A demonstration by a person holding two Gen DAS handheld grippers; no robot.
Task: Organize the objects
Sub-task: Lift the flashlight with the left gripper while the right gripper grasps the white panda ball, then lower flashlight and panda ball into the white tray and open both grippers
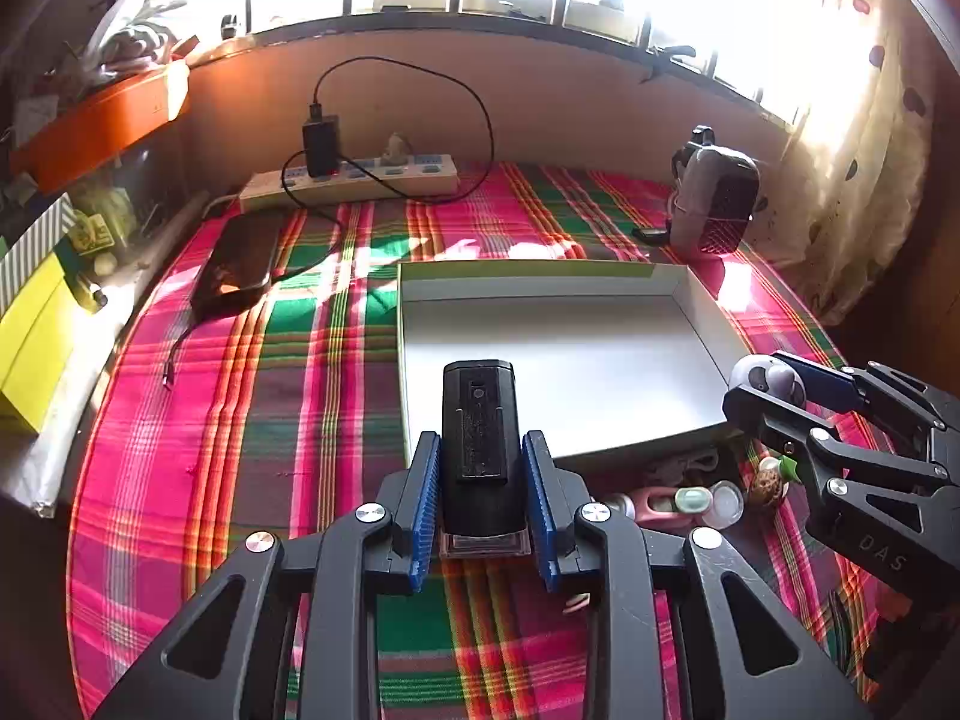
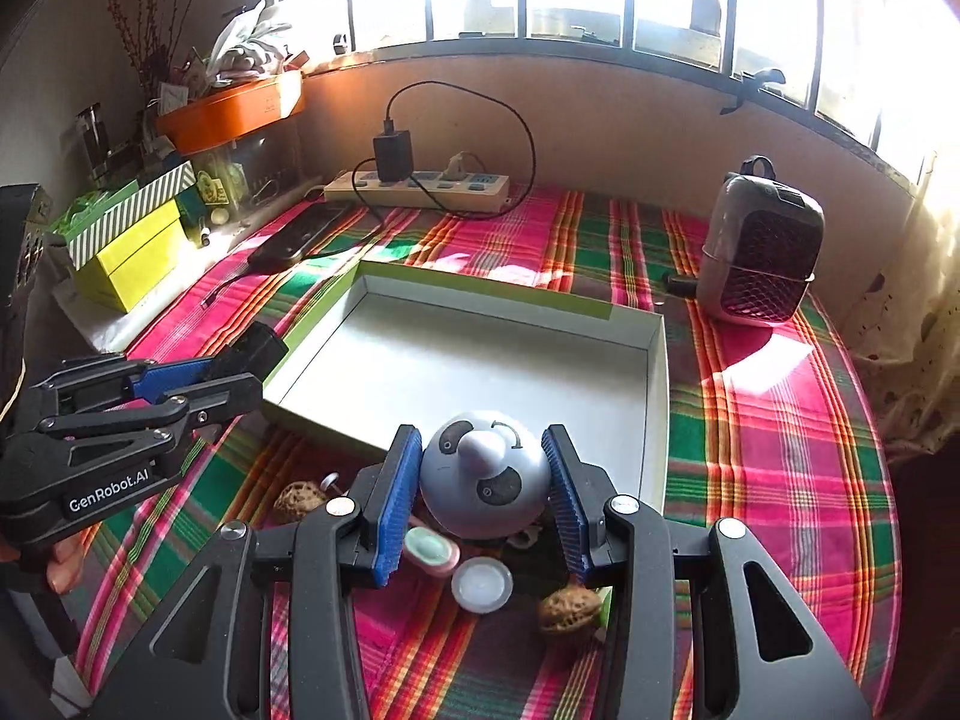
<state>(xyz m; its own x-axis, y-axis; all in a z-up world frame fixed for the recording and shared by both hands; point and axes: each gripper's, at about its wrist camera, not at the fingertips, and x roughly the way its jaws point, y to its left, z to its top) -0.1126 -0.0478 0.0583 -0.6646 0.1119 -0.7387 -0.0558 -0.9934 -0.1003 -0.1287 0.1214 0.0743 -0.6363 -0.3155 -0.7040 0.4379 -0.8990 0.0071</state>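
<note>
My left gripper (image 1: 482,450) is shut on a black oblong device (image 1: 478,438) with a clear end, held above the plaid cloth just before the near edge of the shallow white box (image 1: 600,360). My right gripper (image 2: 480,468) is shut on a round grey ball (image 2: 485,477) with a panda-like face and a nub, lifted over the box's near rim (image 2: 336,420). The right gripper (image 1: 780,387) with the ball shows at the right of the left wrist view. The left gripper (image 2: 240,372) shows at the left of the right wrist view. The box is empty inside.
Small items lie on the cloth in front of the box: two walnuts (image 2: 569,609), a white cap (image 2: 482,583), a pink and green case (image 2: 429,547). Behind the box are a phone (image 1: 240,264), a power strip (image 1: 354,180) with a charger, and a small heater (image 2: 759,249). Yellow boxes (image 2: 135,261) stand at the left.
</note>
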